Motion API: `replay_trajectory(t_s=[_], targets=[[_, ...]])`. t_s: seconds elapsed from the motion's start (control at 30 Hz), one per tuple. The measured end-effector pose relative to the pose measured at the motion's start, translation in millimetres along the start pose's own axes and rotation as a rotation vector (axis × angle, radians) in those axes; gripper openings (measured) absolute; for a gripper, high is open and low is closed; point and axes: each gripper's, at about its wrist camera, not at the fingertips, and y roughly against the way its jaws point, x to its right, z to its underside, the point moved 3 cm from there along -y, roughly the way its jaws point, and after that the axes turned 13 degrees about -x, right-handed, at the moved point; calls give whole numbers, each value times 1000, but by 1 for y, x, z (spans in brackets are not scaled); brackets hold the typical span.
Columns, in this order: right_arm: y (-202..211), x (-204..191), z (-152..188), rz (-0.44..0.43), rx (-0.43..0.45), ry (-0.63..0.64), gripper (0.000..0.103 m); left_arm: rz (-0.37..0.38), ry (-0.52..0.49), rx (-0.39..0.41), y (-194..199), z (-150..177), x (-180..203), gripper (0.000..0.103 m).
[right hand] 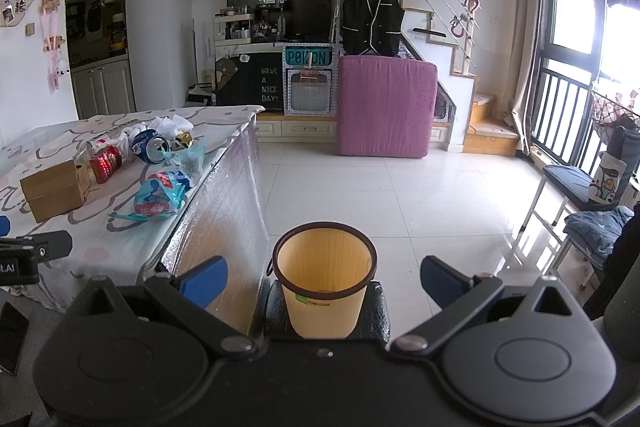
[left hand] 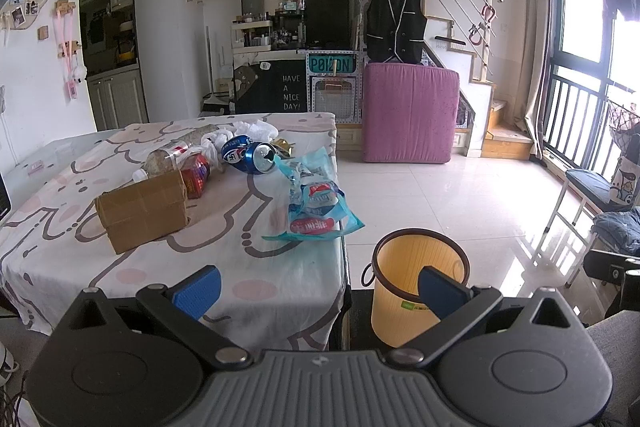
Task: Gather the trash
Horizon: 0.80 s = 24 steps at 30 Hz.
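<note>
Blue-padded left hand-held gripper (left hand: 320, 291) spread wide, empty, over desk (left hand: 280, 275) edge; cardboard box (left hand: 142, 211), crushed blue can (left hand: 250, 155), blue wrapper (left hand: 316, 205) on the cloth, yellow bin (left hand: 404, 291) beside desk. Right wrist view: right hand-held gripper (right hand: 324, 281) spread, empty, w/ bin (right hand: 324, 291) between fingers; trash on desk (right hand: 120, 251) at left.

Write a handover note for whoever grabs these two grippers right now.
Left gripper: open, empty, held back from the table.
Right gripper: open, empty, aimed at the yellow bin.
The bin stands on a dark stool beside the table; nothing shows inside it.
Still on the table: cardboard box, blue plastic bag, crushed blue can, red packet, white wrappers.
Done: nothing collected. Left: all of it into the bin.
</note>
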Motion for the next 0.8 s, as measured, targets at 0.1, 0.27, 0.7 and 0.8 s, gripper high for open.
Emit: replay_trajectory(t_s=[0.1, 0.27, 0.7, 0.8], targets=[[0, 0, 1, -2, 4, -7, 103, -1, 10, 2, -5, 8, 0, 103], [-15, -3, 6, -15, -7, -11, 103, -18, 37, -9, -15, 9, -7, 103], [-51, -31, -1, -96, -61, 49, 103, -102, 159, -50, -58, 10, -58, 103], [-62, -41, -7, -102, -72, 67, 103, -118, 200, -57, -68, 11, -78, 103]])
